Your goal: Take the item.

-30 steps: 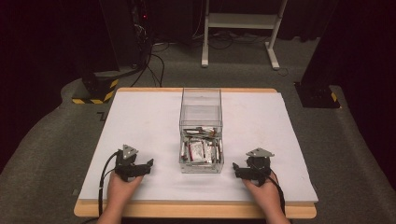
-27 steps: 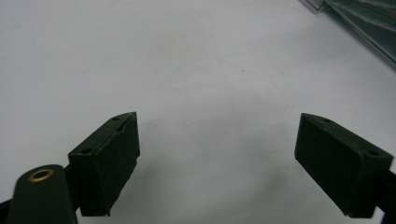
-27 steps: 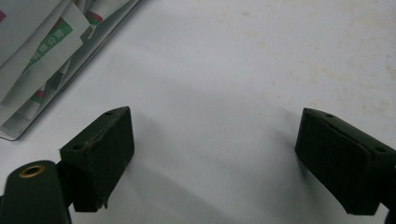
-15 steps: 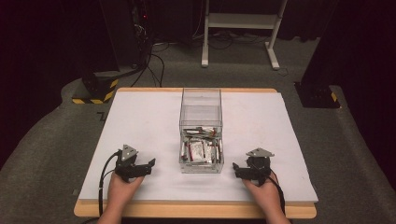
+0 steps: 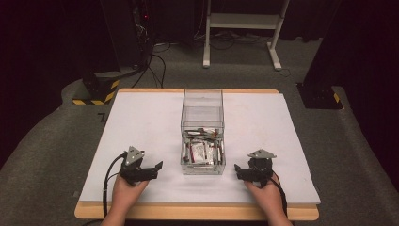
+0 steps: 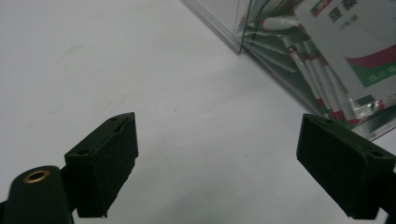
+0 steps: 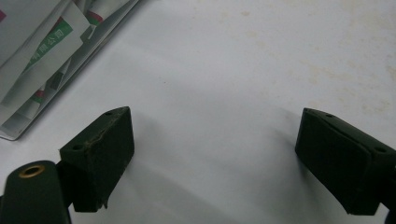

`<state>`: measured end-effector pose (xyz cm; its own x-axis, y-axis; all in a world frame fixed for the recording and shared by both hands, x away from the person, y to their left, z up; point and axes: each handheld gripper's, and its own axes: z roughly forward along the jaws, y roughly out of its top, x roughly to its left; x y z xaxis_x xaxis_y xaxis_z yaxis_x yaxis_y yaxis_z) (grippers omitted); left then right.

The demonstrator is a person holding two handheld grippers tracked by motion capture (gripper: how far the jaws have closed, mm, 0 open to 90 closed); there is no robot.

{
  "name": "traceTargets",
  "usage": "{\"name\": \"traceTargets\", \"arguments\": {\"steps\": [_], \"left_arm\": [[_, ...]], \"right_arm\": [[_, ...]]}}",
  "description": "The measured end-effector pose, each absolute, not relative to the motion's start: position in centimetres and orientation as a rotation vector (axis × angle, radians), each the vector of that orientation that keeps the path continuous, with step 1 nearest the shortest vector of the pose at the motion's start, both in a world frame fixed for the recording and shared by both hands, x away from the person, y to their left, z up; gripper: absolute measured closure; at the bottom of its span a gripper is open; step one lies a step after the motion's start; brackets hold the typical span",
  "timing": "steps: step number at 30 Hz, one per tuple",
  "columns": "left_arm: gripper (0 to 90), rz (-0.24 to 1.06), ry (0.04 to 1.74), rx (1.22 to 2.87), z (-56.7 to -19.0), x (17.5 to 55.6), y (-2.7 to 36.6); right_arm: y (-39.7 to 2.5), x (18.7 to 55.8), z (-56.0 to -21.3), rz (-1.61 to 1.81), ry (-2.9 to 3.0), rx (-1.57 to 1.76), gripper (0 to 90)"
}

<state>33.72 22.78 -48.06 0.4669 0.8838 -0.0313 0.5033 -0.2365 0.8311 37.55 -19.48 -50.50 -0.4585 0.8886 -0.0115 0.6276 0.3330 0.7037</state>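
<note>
The left gripper (image 5: 151, 170) rests low on the white table cover (image 5: 141, 122), held in the person's left hand (image 5: 126, 192), with its jaws spread wide and nothing between them. In the left gripper view, bare white surface shows in the gap between the two black jaws (image 6: 217, 158). The clear plastic box (image 5: 203, 136) stands ahead of this gripper and off to its right side, near but apart from it; the box's lower corner comes in just beyond the right-hand jaw in that view (image 6: 280, 51). Through the clear wall the sachets (image 6: 336, 60) show, white packets with red and green print, leaning in a stack against one another.

The right gripper (image 5: 241, 172) sits on the other side of the box, held in the person's right hand (image 5: 264, 194), also low over the cover. Its jaws are likewise wide apart and hold nothing; in the right gripper view only the white cover lies between them (image 7: 215, 158). From this gripper the box is ahead and to its left, near but not touching, and the packets (image 7: 42, 51) press against the wall beyond the left-hand jaw.

In the high view the box lies between the two grippers, a little farther from the person than either one. Its near half holds the packets (image 5: 202, 151); its far half looks see-through. Each gripper points inward toward the box's near end, and a black cable (image 5: 109, 179) trails from the left one toward the table's near edge.
</note>
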Motion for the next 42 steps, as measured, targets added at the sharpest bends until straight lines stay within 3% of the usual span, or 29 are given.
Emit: {"name": "traceTargets", "arguments": {"steps": [17,42], "left_arm": [[12.1,0.511,1.063,1.831,-46.3,32.6,21.1],[12.5,0.535,0.957,1.803,-42.3,32.3,19.0]], "right_arm": [[-19.5,37.5,-50.5,0.899,2.208,1.338,11.4],[-19.5,37.6,-50.5,0.899,2.209,1.337,11.4]]}}
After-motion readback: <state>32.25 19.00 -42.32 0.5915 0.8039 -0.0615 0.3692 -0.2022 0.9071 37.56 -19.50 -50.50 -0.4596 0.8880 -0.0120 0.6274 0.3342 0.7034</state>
